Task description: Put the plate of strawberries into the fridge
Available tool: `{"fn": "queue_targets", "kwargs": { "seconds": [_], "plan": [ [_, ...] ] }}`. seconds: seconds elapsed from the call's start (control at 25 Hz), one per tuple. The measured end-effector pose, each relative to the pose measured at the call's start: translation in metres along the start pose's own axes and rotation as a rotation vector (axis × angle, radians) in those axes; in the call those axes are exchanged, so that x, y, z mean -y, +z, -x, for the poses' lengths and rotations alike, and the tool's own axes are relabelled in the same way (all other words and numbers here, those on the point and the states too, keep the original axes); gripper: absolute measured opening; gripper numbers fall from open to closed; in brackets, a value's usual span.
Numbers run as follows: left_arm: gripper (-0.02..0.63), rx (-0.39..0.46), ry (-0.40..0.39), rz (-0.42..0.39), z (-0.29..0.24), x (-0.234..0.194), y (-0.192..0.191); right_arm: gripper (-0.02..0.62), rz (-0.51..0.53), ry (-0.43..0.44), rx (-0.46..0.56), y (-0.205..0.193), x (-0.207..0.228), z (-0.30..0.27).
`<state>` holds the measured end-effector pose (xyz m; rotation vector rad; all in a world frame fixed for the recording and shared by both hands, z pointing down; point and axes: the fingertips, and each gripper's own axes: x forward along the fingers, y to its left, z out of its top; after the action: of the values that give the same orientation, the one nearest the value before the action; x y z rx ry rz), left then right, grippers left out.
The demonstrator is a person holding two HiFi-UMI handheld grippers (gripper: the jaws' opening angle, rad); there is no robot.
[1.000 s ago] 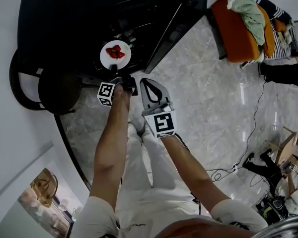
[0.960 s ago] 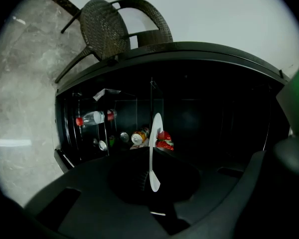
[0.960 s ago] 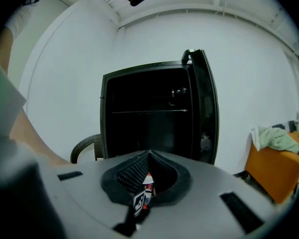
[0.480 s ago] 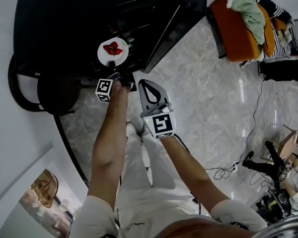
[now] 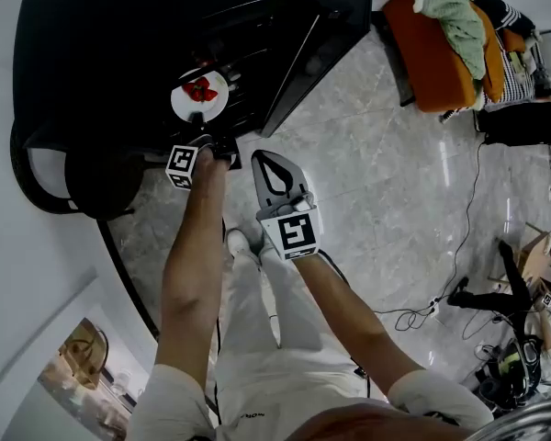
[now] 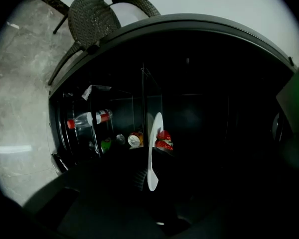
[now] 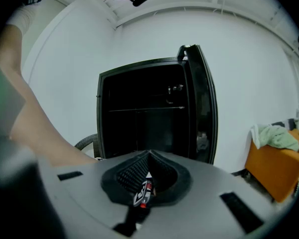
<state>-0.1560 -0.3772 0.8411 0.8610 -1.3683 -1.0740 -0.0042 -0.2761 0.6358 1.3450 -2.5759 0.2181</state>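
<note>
A white plate (image 5: pixel 200 97) with red strawberries (image 5: pixel 199 89) hangs just inside the open black fridge (image 5: pixel 119 44). My left gripper (image 5: pixel 198 125) is shut on the plate's near rim. In the left gripper view the plate (image 6: pixel 153 143) shows edge-on, with the strawberries (image 6: pixel 163 139) on its right side and the dark fridge interior behind. The left gripper (image 6: pixel 151 188) itself is lost in shadow there. My right gripper (image 5: pixel 263 159) hangs beside the left one, outside the fridge, shut and empty. In its own view the right gripper (image 7: pixel 149 155) faces the fridge (image 7: pixel 139 113).
The fridge door (image 5: pixel 326 39) stands open to the right. A clear bottle (image 6: pixel 87 119) and some cans (image 6: pixel 134 139) lie in the fridge to the plate's left. A round black chair (image 5: pixel 92 168) stands left of the fridge. An orange seat with cloths (image 5: pixel 445 53) and floor cables (image 5: pixel 422 315) lie to the right.
My left gripper has carried the plate up and left, farther into the fridge. The right gripper has drifted the same way a little, still shut.
</note>
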Motion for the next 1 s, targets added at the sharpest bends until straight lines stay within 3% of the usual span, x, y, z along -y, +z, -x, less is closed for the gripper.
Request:
{"fn": "queue_targets", "kwargs": {
  "seconds": [0.12,0.36,1.0],
  "plan": [
    [0.019,-0.012,-0.036,-0.009,-0.001,0.002,0.001,0.012,0.002,0.008,-0.003,0.000,-0.002,0.000],
    [0.141,-0.043,-0.035,-0.011,0.003,0.004,-0.003,0.012,0.003,0.013,-0.003,0.000,-0.007,0.001],
    [0.146,-0.098,-0.046,-0.023,0.037,0.007,-0.017,0.012,-0.009,0.008,0.011,0.008,-0.015,0.008]
  ]
}}
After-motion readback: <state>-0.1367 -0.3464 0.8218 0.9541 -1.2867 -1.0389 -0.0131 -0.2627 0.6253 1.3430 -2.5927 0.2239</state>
